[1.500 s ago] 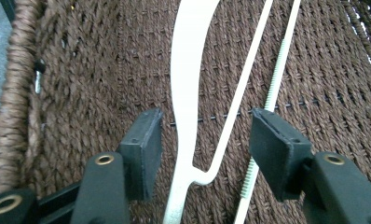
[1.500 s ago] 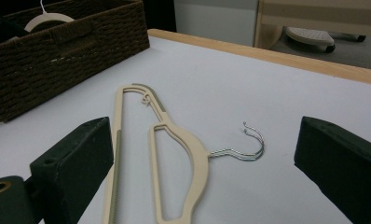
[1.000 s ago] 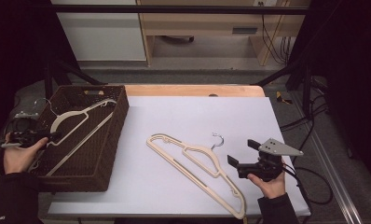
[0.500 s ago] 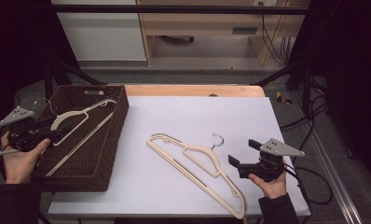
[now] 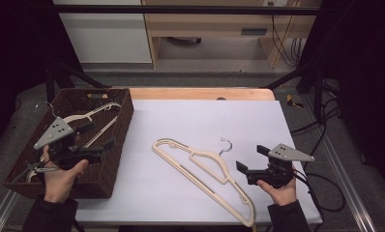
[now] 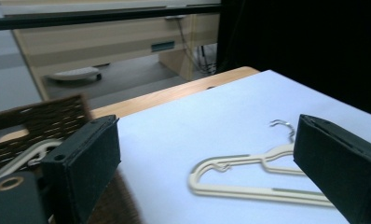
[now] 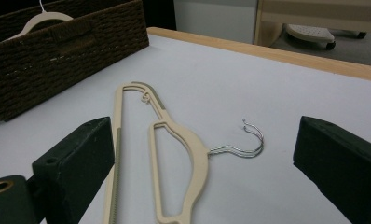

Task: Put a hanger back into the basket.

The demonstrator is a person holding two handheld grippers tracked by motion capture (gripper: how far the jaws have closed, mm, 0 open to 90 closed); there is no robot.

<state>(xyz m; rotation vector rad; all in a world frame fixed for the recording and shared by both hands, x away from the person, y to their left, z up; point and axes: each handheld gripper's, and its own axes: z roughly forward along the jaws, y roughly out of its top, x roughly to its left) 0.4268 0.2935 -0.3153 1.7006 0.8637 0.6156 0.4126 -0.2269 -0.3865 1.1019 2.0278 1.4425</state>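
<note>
One hanger point(image 5: 89, 121) lies in the basket point(image 5: 117, 145) at the left, two hangers point(image 5: 205, 174) wait mid-frame on the surface point(image 5: 190, 121), and the left gripper point(image 5: 97, 140) and right gripper point(image 5: 248, 158) are wide open, empty.

White table top point(image 5: 190, 121), wooden edge strip point(image 5: 200, 93), pale wood desk point(image 5: 214, 21), black cables point(image 5: 277, 38)

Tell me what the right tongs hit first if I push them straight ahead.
Probably the cream hanger lying on the white table; the open right tongs point at its neck, beside the metal hook. Height above the table is unclear.
</note>
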